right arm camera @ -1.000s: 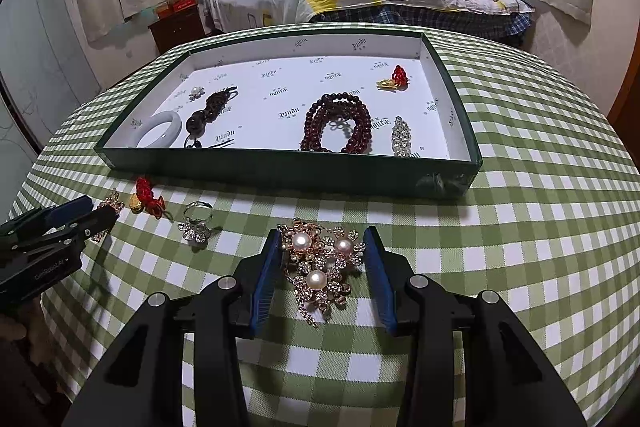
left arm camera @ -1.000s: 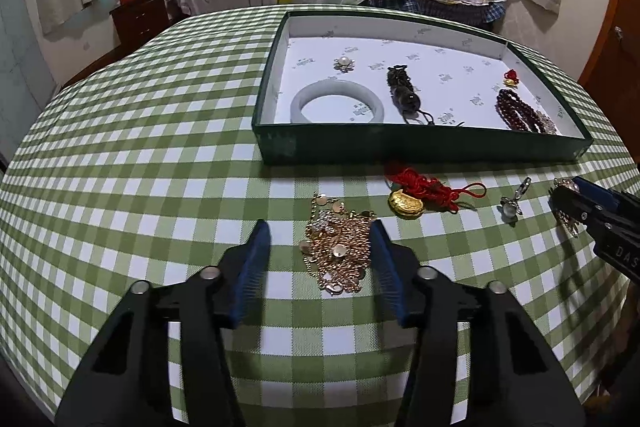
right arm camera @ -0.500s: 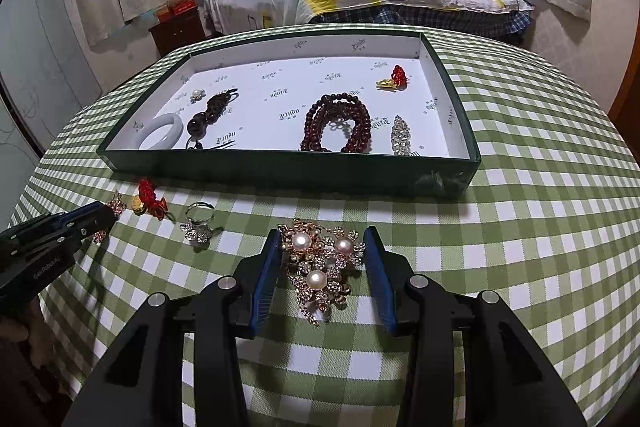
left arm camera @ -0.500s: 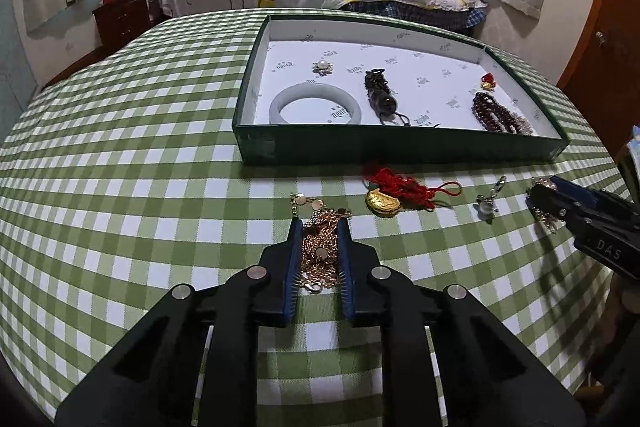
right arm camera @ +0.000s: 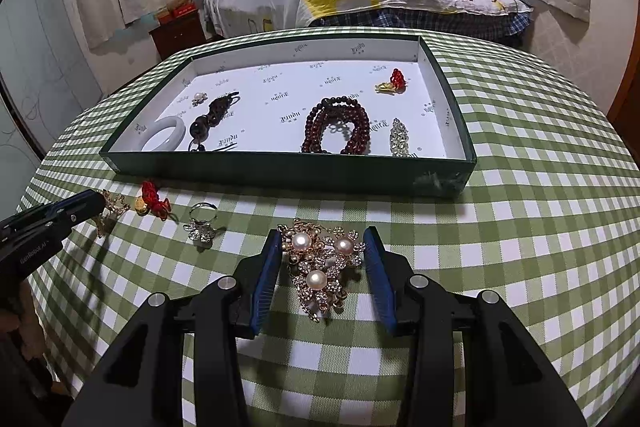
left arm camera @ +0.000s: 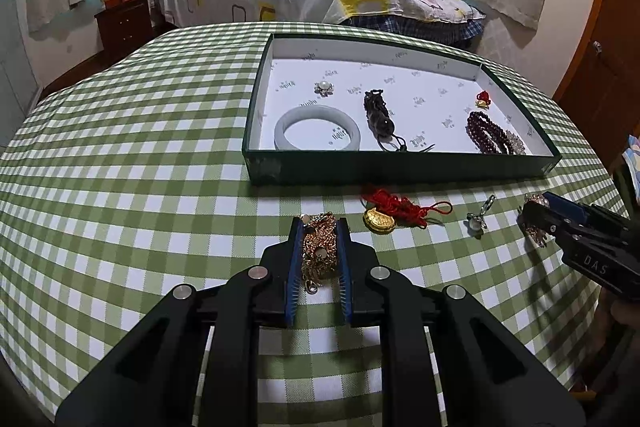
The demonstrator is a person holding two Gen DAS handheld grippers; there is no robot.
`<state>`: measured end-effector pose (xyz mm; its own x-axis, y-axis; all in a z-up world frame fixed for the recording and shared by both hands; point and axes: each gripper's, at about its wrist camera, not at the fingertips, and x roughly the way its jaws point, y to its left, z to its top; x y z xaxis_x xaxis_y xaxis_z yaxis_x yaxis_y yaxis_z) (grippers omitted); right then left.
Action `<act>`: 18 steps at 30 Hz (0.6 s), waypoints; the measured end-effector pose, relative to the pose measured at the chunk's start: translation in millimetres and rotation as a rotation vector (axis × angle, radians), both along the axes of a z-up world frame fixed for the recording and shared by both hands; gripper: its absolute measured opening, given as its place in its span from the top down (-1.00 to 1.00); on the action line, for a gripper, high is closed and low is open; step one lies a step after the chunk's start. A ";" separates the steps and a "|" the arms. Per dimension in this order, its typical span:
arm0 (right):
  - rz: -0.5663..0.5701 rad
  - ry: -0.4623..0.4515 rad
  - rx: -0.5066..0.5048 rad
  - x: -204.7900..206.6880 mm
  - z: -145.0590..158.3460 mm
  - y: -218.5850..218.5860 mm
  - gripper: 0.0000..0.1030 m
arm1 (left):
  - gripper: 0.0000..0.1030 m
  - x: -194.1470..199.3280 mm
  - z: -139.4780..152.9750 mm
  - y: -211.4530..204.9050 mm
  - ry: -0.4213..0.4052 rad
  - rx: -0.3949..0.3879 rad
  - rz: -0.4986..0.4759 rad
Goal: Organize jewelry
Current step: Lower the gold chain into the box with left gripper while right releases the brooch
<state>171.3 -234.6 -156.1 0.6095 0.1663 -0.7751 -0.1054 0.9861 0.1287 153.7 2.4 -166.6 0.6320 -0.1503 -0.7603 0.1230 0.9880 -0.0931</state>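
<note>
gold chain pinched in left jaws | pearl brooch between open right jaws

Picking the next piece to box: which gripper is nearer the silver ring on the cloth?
Right gripper. It straddles the pearl brooch just right of the ring. The left gripper, shut on the gold chain, sits beyond the red tassel charm.

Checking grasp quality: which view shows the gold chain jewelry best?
The left wrist view: the gold chain jewelry sits bunched between the closed left tongs, close and centered. In the right wrist view it shows only as a small glint at the frame's left edge, partly hidden behind the tongs.
</note>
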 end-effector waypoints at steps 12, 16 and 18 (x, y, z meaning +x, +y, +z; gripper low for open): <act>0.002 -0.033 0.005 -7.3 11.8 0.3 0.18 | 0.69 -6.6 22.7 0.1 -0.056 -0.006 -0.004; 0.003 -0.049 0.006 -9.7 18.0 1.1 0.18 | 0.69 -8.6 29.2 -0.2 -0.073 -0.008 -0.003; 0.003 -0.057 0.007 -11.0 21.2 1.7 0.18 | 0.69 -10.2 33.2 0.2 -0.084 -0.010 -0.002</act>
